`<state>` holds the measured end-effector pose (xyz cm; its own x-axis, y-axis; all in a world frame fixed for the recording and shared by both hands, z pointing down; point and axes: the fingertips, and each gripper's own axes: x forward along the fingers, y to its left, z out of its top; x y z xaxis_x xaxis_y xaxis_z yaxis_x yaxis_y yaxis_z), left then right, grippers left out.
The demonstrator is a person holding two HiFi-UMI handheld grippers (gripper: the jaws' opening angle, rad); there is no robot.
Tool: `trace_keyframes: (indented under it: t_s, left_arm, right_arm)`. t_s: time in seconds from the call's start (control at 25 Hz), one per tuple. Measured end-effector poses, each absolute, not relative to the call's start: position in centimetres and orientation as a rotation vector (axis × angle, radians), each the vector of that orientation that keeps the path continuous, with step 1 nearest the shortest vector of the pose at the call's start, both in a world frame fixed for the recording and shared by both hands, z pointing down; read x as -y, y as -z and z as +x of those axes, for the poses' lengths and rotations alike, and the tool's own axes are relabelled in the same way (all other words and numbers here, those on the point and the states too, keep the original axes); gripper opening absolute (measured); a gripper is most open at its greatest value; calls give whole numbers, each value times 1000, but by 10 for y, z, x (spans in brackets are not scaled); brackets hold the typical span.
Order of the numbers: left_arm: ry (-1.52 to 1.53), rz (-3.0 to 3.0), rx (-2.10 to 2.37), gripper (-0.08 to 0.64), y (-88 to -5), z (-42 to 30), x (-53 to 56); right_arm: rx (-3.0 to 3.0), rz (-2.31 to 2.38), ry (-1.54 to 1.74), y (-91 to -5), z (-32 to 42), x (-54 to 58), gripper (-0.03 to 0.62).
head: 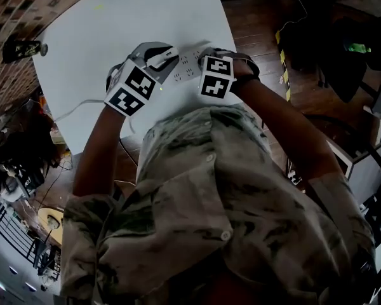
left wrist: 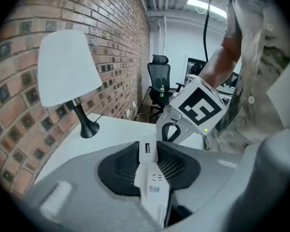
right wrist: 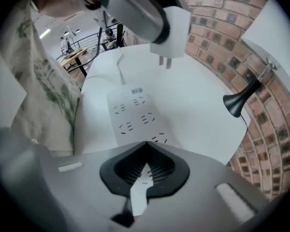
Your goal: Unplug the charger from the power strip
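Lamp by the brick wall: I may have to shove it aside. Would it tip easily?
Probably top-heavy: the lamp has a wide shade on a thin leaning stem over a small black base. A push up high would likely tip it; one at the base may slide it across the smooth table.

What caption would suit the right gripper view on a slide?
Left gripper holds the unplugged charger above the white power strip.

You have a white desk (right wrist: 198, 95) before you: the power strip (right wrist: 135, 117) lies flat on it, cord (right wrist: 120, 64) trailing away, and a lamp (left wrist: 70, 83) stands beside.
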<state>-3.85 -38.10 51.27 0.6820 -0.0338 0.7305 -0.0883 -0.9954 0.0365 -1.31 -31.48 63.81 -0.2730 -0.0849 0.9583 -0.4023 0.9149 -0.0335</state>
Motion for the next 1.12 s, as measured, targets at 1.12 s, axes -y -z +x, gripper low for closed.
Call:
trace_keyframes:
  t_s: [1.12]
  left_arm:
    - [-719, 2515, 1114, 107, -374, -67, 166]
  right_arm:
    - [2441, 198, -126, -486, 11, 153, 64]
